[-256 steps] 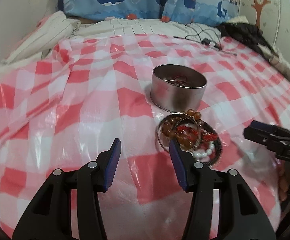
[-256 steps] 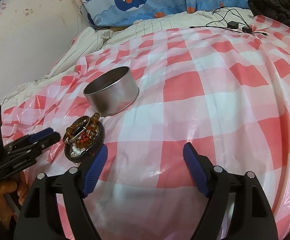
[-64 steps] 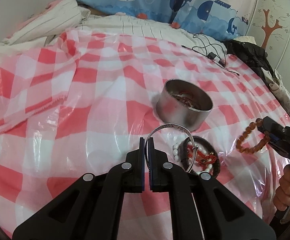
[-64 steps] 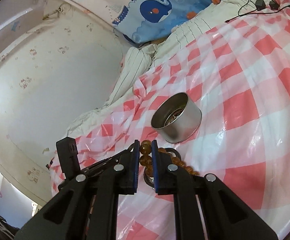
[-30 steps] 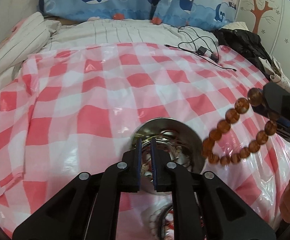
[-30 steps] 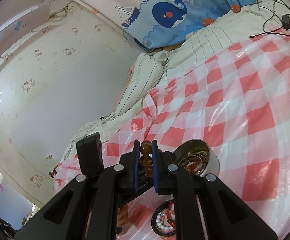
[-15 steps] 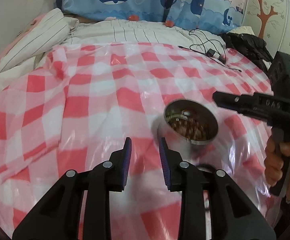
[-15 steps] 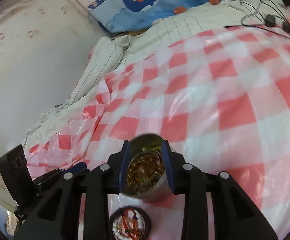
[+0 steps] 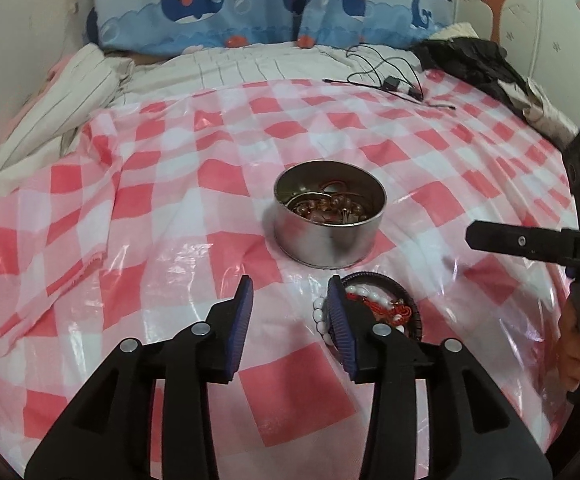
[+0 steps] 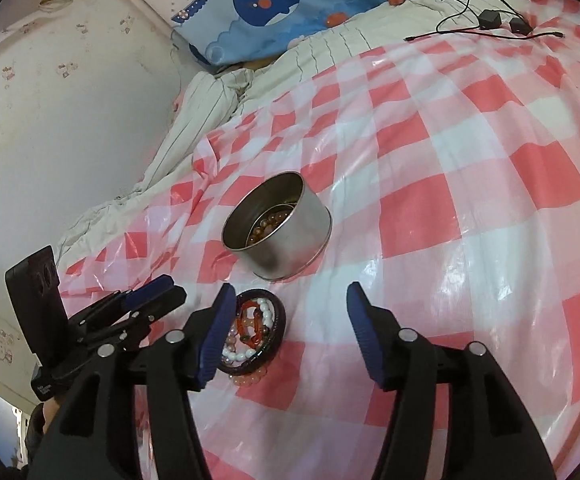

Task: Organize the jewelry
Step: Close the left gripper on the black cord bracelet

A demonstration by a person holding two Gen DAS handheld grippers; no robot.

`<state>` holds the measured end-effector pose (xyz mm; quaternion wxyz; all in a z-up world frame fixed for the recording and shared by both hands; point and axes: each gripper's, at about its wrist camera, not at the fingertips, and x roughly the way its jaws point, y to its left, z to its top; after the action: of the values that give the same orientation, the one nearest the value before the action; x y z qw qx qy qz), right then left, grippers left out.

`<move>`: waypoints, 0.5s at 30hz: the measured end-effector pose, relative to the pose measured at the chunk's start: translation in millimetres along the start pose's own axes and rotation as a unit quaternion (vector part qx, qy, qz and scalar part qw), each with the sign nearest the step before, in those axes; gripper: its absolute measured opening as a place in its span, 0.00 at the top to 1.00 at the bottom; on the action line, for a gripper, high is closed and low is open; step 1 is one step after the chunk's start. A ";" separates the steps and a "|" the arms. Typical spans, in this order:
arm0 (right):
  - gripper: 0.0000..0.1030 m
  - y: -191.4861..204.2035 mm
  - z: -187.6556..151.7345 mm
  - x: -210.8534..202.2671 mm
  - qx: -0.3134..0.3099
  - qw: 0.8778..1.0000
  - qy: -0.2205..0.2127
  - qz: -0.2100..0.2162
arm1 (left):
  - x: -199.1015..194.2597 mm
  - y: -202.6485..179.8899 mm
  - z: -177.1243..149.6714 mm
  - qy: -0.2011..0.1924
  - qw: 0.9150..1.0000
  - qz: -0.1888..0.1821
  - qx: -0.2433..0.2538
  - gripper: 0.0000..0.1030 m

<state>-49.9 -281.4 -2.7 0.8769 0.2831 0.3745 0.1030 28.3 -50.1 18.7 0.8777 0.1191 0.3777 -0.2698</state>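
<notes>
Both grippers are now spreading wider than half a second ago, and both have drawn back from the tin, which is now carrying the amber beads they were dangling a second ago. Nearest the lens, the left gripper is hovering over the bed with its blue-padded fingers apart and holding nothing; its right-hand pad is overlapping the edge of the jewelry pile in that view, though whether it is touching cannot be told. The right gripper is hovering likewise, its fingers standing wide apart and empty, the left-hand pad sitting just beside the pile. That small heap of bracelets, a dark ring around white pearl beads, red cord and pale pink beads, is lying on the red-and-white checked plastic sheet covering the bed, just in front of the tin. The round, open silver metal tin is standing upright on the sheet, close behind the heap, with amber beads and a thin metal bangle resting inside it. Farther back, a black cable with small adapters is trailing across the sheet's far edge, beside a dark crumpled garment. Striped cream bedding and blue whale-print pillows are lying against the wall.
</notes>
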 end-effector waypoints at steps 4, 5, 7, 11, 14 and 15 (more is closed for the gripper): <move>0.39 2.5 -1.2 5.5 -0.008 1.000 0.009 -0.005 | 4.2 -4.6 0.6 0.005 1.000 0.003 0.009 0.61; 0.38 3.0 -1.9 6.3 -0.011 1.000 0.011 -0.007 | 5.7 -5.2 0.7 0.007 1.000 0.003 0.010 0.60; 0.36 3.8 -1.9 6.5 -0.013 1.000 0.011 -0.010 | 8.8 -7.5 0.3 0.010 1.000 0.003 0.015 0.60; 0.32 3.6 -1.4 2.8 -0.018 1.000 0.001 -0.025 | 16.5 -11.7 -2.0 0.021 1.000 -0.009 0.018 0.58; 0.29 -0.7 -1.5 2.6 -0.013 0.999 0.000 -0.033 | 21.5 -11.5 -3.4 0.028 0.999 -0.024 0.015 0.58; 0.29 -2.4 -1.3 2.8 -0.010 0.999 0.000 -0.034 | 22.1 -12.0 -3.9 0.029 0.999 -0.024 0.016 0.58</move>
<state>-49.0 -281.7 -6.4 0.8829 0.2611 0.3827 0.0768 31.8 -66.9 -0.1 0.8577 0.1315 0.4012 -0.2936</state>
